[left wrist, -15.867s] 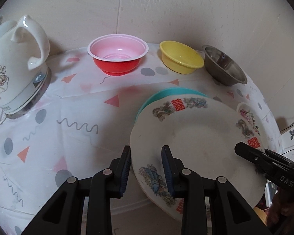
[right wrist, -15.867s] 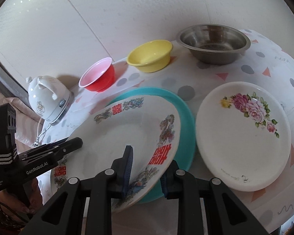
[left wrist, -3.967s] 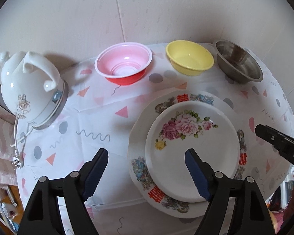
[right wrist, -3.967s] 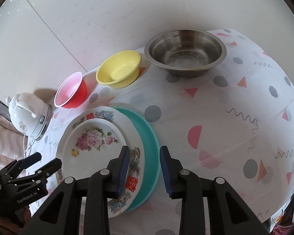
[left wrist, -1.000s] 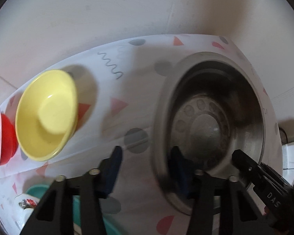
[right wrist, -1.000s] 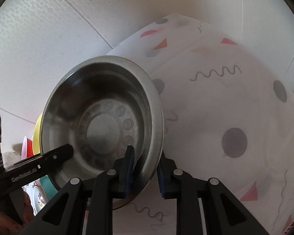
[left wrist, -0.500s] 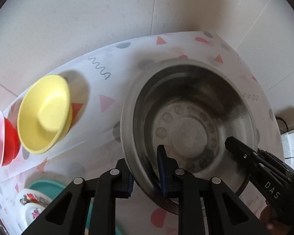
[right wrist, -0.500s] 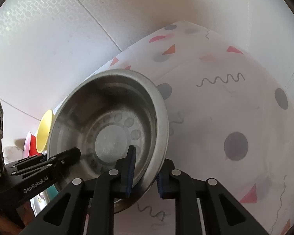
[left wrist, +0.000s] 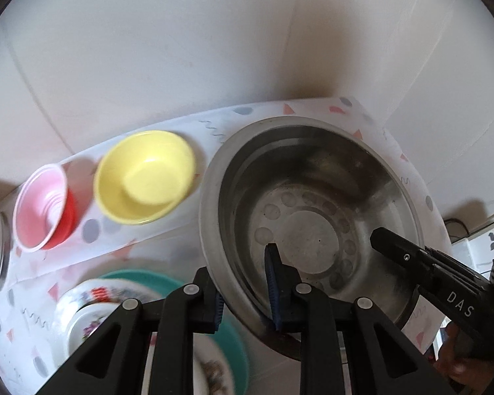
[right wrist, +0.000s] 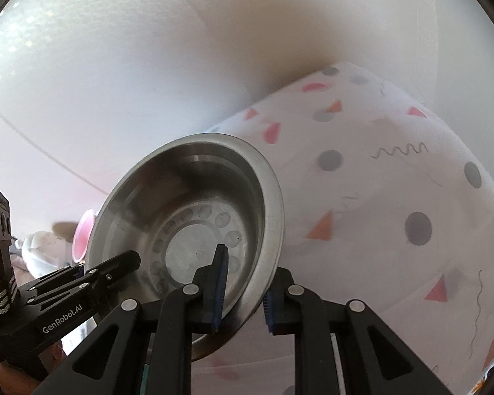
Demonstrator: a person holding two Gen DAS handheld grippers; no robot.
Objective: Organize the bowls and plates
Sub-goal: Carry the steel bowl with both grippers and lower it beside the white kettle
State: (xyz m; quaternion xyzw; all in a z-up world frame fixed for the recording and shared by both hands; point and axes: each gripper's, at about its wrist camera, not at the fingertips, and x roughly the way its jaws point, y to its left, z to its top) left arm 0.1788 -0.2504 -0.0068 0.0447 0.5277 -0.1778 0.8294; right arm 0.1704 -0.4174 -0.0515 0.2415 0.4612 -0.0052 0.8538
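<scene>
Steel bowl [left wrist: 313, 197] fills both views: dull grey metal, wide flat rim, a ring of round dimples about a plain disc in its base. It hangs tilted over the bench's [right wrist: 395, 197] far corner by the wall. Left tool [left wrist: 243, 293] is clamped on its near-left rim, one pad inside, one outside; right tool [right wrist: 243, 296] is clamped on the opposite rim likewise. Along the far edge sit a yellow bowl [left wrist: 145, 177] and a red bowl [left wrist: 42, 207]. Stacked plates [left wrist: 122, 299] lie nearer the front edge.

light: soft, even | blur: slight motion | edges: fisheye-bent, dark corners
</scene>
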